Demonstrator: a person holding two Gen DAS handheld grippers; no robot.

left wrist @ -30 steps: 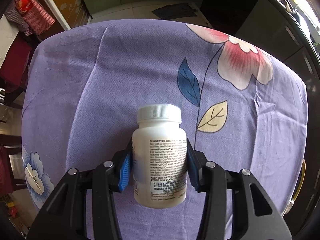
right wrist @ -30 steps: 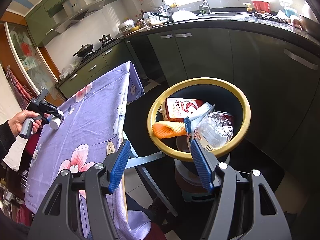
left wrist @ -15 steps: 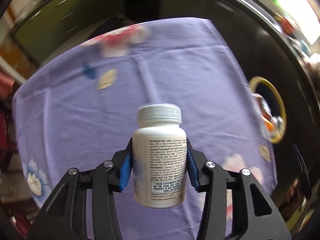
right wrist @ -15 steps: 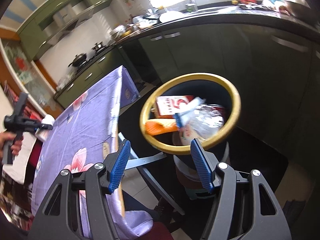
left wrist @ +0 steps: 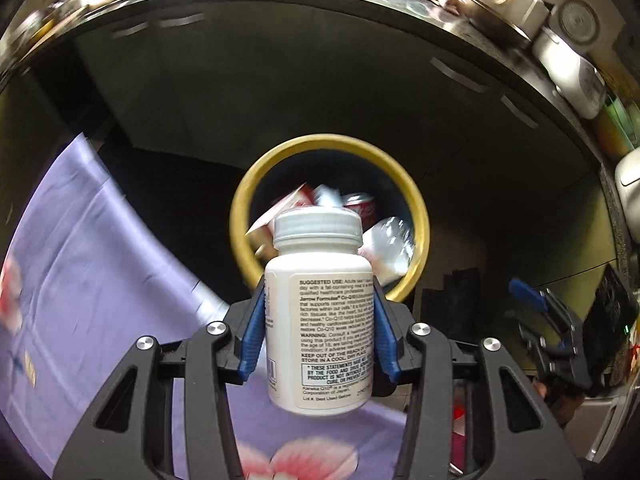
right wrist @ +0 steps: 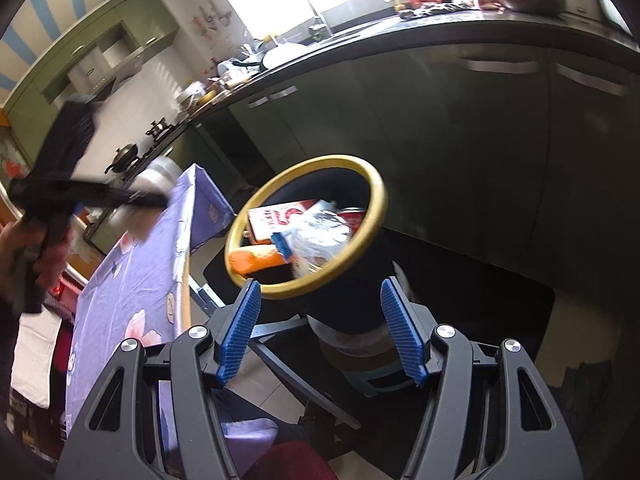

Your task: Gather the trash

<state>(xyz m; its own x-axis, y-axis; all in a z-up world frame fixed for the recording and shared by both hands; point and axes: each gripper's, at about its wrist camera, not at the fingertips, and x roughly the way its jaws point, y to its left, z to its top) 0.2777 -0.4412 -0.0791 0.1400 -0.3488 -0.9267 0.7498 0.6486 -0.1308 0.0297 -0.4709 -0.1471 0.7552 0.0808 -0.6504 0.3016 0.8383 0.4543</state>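
Observation:
My left gripper is shut on a white pill bottle with a white cap, held upright in the air over the table's edge, pointed at the yellow-rimmed trash bin. The bin holds a red-and-white carton, a can and crumpled plastic. In the right wrist view the bin stands on the floor ahead of my open, empty right gripper. The left gripper with the bottle shows blurred at the left, above the table. An orange item lies in the bin.
The table with a purple flowered cloth lies left of the bin; its edge is close to the bin. Dark green kitchen cabinets and a cluttered counter run behind. A folding leg frame stands beside the bin.
My left gripper has swung right with the bottle, from over the table to facing the bin. The right gripper has drawn back and tilted; it stays open.

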